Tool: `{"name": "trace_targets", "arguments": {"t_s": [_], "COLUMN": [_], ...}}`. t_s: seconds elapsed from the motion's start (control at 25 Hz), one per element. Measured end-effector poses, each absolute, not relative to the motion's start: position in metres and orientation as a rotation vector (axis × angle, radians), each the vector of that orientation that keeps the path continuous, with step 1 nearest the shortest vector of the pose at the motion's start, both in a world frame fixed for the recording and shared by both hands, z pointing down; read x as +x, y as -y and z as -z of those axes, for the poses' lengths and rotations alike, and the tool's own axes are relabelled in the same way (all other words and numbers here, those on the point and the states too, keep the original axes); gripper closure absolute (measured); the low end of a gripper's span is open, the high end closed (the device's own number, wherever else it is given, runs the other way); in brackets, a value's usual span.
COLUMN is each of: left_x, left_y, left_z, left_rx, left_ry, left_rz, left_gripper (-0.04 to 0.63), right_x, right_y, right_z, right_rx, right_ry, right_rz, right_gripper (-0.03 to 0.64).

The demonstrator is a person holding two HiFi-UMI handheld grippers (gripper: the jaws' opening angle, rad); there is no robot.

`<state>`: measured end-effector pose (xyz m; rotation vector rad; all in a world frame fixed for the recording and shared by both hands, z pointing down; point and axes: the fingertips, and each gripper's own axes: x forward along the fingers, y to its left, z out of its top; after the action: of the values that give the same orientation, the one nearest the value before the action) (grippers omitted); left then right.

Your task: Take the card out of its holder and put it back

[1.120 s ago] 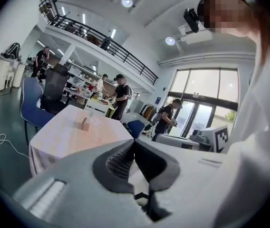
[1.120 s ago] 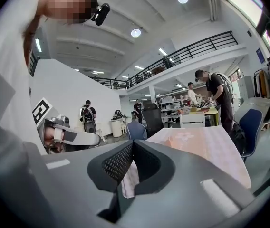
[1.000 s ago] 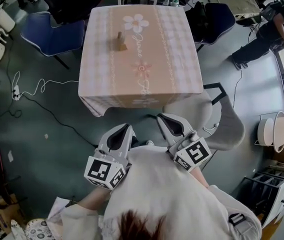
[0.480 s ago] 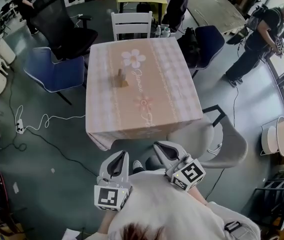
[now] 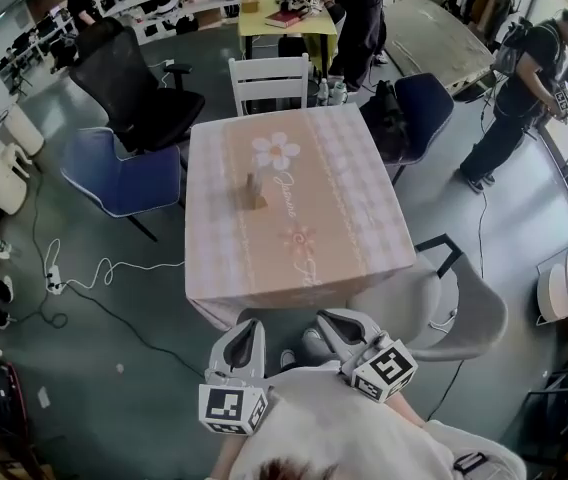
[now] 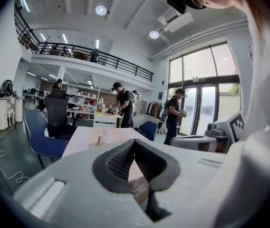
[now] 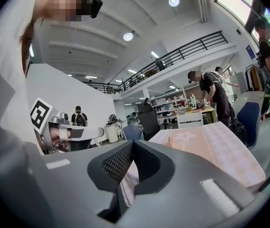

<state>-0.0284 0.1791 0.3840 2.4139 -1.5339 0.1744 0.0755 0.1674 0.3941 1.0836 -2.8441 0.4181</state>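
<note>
At the left of the head view a blue chair (image 5: 119,178) stands beside the worktop (image 5: 334,218), which fills the middle of the frame under a pink checked cloth with a flower print. The holder (image 5: 255,200) sits on the left half of that cloth, well in from the edges, with the card (image 5: 252,182) standing upright in it; both are too small to show more. A white chair (image 5: 272,76) is pushed against the far edge, at the top of the frame. At lower centre, off the near edge of the worktop and well apart from the holder, the left claw (image 5: 247,326) and the right claw (image 5: 332,320) are held side by side, close to the person's body. In the left gripper view the left claw (image 6: 134,141) is pressed together with nothing in it, and the holder (image 6: 101,137) shows far beyond it. The right claw (image 7: 132,142) is likewise pressed together, with nothing in it. A grey chair (image 5: 469,313) stands at the lower right.
</note>
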Motion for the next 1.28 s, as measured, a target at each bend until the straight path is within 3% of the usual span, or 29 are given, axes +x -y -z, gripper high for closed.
{"name": "trace_targets", "arguments": {"t_s": [1.28], "left_x": [-0.050], "left_y": [-0.064], "left_z": [-0.371], "left_rx": [2.273], "left_ry": [1.729], "left_rz": [-0.101], "left_gripper": [0.595], "right_x": [0.110], "right_y": [-0.037], "right_z": [-0.375], "right_rx": [1.076], "right_ry": [2.838], "right_rz": [-0.341], "right_gripper": [0.618]}}
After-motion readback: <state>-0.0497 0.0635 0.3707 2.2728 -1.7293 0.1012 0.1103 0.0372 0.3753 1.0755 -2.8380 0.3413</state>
